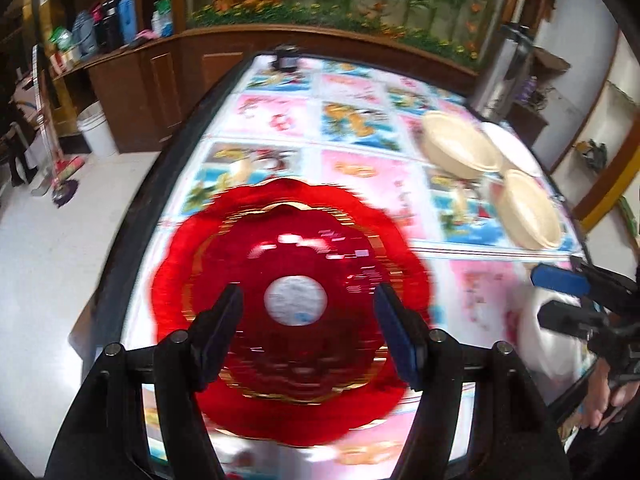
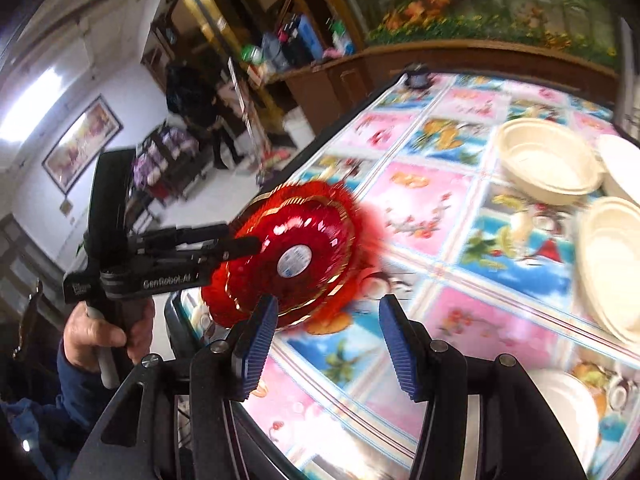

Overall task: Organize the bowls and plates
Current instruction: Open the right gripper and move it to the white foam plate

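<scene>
Two tongs gape empty, yours: left [image 1: 308,312] over blurred red plate [image 1: 292,264], right [image 2: 328,320] beside it; desk [image 2: 460,320] edge-cropped.

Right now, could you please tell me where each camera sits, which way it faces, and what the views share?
Left wrist view: sits on the left claw, facing down over the red plate and the table; its own open jaws show, plus the right claw at the right edge.
Right wrist view: sits on the right claw, facing across the table toward the plate; its open jaws show, plus the left claw and the hand holding it.
Shared: plate, cream bowls, table.
</scene>
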